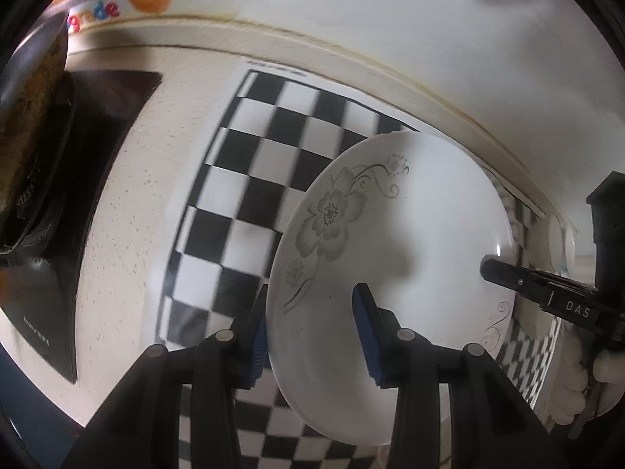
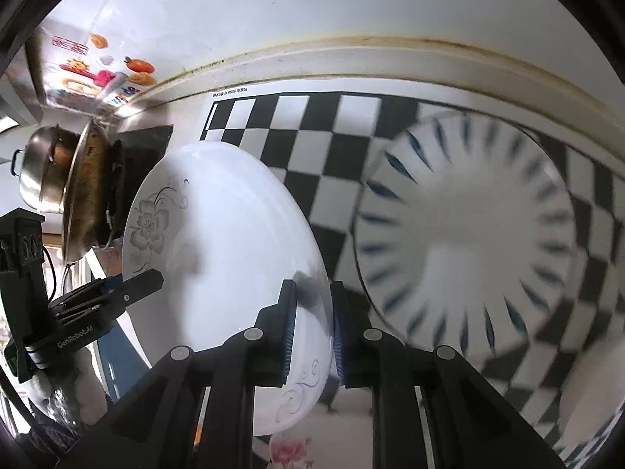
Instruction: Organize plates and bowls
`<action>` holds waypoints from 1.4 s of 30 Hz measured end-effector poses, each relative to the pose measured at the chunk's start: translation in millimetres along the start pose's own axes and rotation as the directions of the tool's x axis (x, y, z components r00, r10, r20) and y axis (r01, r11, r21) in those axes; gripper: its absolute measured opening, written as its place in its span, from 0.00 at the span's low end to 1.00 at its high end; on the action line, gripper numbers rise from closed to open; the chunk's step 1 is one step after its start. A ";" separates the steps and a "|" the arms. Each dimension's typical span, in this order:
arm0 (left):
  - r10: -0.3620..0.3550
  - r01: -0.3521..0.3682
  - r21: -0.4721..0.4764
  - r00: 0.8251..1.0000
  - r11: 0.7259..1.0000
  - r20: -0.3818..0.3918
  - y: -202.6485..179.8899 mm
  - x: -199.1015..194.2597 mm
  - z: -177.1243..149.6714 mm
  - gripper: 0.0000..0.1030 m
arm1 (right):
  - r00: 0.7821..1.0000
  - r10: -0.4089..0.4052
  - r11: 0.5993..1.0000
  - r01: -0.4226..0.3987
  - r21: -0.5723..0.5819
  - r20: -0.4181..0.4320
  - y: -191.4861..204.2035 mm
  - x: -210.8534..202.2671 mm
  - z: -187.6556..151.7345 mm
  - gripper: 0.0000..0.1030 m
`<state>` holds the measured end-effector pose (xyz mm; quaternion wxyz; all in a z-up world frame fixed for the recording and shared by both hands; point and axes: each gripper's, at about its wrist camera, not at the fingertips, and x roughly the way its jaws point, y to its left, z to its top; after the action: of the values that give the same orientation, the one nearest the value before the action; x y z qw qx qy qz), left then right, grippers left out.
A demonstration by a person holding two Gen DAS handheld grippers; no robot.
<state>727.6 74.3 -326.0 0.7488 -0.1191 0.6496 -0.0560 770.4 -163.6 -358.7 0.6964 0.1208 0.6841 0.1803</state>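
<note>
Carrying floral plate (image 1: 390, 234), frame centre, above checkered worktop (image 1: 250, 179): left tool (image 1: 310, 336) and right tool (image 2: 312, 332) both clamped on opposite rims; keep level, lower onto blue-streaked plate (image 2: 465, 234), right.

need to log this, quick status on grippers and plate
Left gripper and right gripper each clamp the flowered plate by opposite rims. Plate lifted, tilted. Blue-striped plate lies below right.

My right gripper (image 2: 310, 332) clamping the floral plate's (image 2: 234, 234) rim, left gripper (image 2: 144, 287) at its far edge, blue-striped dish (image 2: 468, 234) (blurred) on checkerboard sheet (image 2: 312, 144).
</note>
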 end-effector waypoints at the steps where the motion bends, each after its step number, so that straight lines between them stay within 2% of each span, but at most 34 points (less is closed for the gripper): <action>1: -0.004 0.004 0.011 1.000 1.000 0.001 -11.0 0.0 -4.0 0.35 | 1.000 0.003 1.000 -0.003 0.013 0.009 -5.0 -7.4 -11.1 0.18; 5: -0.019 0.018 0.081 1.000 0.997 0.003 -39.5 -9.8 -19.2 0.35 | 1.000 -0.005 0.999 0.004 0.052 0.027 -25.4 -32.1 -51.8 0.18; 13: -0.012 0.023 0.224 0.999 0.974 -0.047 -85.3 4.2 -66.0 0.35 | 0.996 -0.056 0.989 0.046 0.142 0.067 -62.0 -67.7 -137.5 0.18; 17: 0.012 0.015 0.266 0.995 0.964 -0.101 -97.7 26.4 -89.6 0.35 | 0.995 -0.075 0.980 0.063 0.190 0.059 -75.9 -61.2 -174.8 0.18; 22: 0.060 -0.007 0.304 0.985 0.953 -0.164 -105.6 54.9 -113.8 0.35 | 0.998 -0.053 0.968 0.042 0.248 0.040 -102.0 -51.9 -217.8 0.18; 30: 0.093 -0.020 0.344 0.976 0.939 -0.198 -115.1 82.0 -131.5 0.36 | 0.998 -0.068 0.957 0.060 0.284 0.017 -121.3 -38.2 -244.7 0.18; 42: 0.133 -0.045 0.370 0.967 0.928 -0.216 -123.6 100.5 -139.9 0.37 | 0.994 -0.107 0.955 0.104 0.278 -0.003 -128.5 -30.7 -250.9 0.18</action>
<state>613.4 -83.9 -409.3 0.6766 0.0582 0.7177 -0.1542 531.5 -312.4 -392.8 0.6851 0.1817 0.7040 0.0444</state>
